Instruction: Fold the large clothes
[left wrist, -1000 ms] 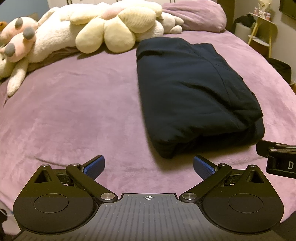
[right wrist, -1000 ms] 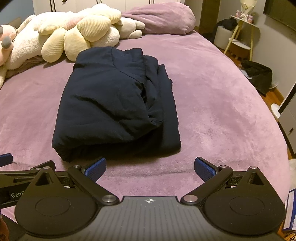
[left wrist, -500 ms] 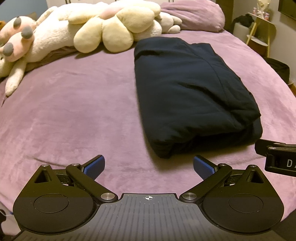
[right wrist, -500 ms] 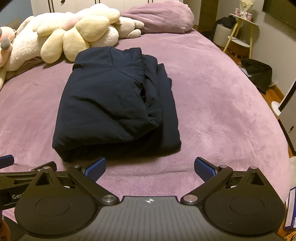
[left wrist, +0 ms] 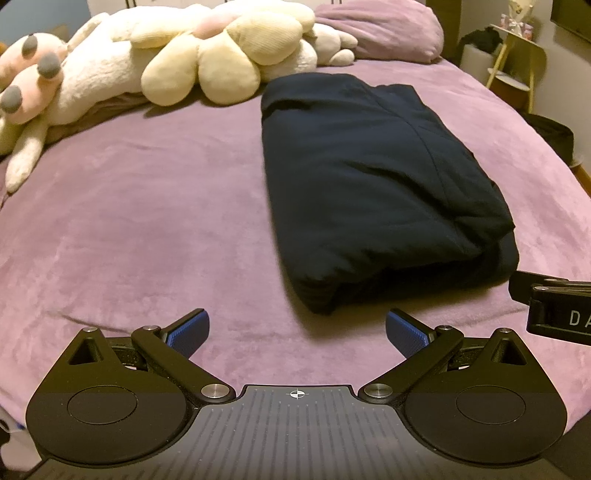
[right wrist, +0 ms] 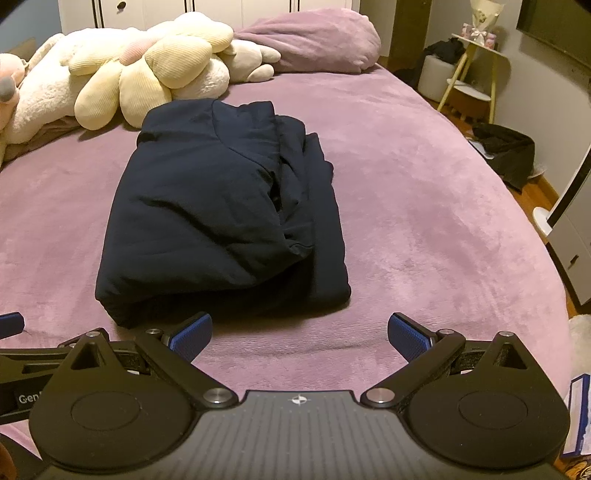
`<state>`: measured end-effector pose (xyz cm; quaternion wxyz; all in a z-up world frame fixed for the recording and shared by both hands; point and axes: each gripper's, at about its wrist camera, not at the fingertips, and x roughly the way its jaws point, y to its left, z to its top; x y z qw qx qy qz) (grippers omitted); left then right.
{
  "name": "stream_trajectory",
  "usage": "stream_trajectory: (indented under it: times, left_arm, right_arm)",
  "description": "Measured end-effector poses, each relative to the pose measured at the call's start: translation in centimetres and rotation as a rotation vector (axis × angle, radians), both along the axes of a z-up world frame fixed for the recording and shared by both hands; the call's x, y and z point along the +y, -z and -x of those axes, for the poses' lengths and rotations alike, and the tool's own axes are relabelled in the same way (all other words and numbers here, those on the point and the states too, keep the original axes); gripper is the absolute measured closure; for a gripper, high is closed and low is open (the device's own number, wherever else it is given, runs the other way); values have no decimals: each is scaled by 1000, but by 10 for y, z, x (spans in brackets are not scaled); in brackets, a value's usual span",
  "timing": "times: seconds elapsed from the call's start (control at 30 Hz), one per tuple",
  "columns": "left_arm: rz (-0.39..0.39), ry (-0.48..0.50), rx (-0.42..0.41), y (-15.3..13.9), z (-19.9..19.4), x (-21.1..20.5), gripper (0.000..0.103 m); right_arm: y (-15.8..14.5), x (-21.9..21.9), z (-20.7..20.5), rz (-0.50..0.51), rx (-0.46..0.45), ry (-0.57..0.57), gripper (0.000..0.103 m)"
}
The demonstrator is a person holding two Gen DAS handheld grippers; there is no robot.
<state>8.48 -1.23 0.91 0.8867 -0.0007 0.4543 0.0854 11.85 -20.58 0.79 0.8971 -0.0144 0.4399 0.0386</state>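
A dark navy garment [left wrist: 373, 184] lies folded into a thick rectangle on the purple bed cover [left wrist: 147, 221]. In the right wrist view the same garment [right wrist: 221, 214] shows its layered open edges on the right side. My left gripper [left wrist: 297, 332] is open, held just short of the bundle's near left corner, nothing between its blue pads. My right gripper [right wrist: 300, 334] is open too, near the bundle's near right corner, touching nothing. Part of the right gripper's body [left wrist: 554, 310] shows at the right edge of the left wrist view.
Plush toys [left wrist: 207, 62] and a purple pillow [left wrist: 380, 33] line the head of the bed [right wrist: 443, 221]. A small yellow-legged side table [right wrist: 476, 74] and a dark bag on the floor [right wrist: 506, 151] stand to the right, beyond the bed's edge.
Both grippers have drifted back slightly from the folded garment, which sits a little farther off in view. Both stay open; the garment itself has not moved.
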Motion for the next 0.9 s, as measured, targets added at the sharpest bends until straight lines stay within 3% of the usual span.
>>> stream_trajectory:
  times: [0.9]
  left_arm:
    - [10, 23, -27, 1, 1, -4, 0]
  right_arm:
    - [4, -5, 0, -8, 11, 10, 2]
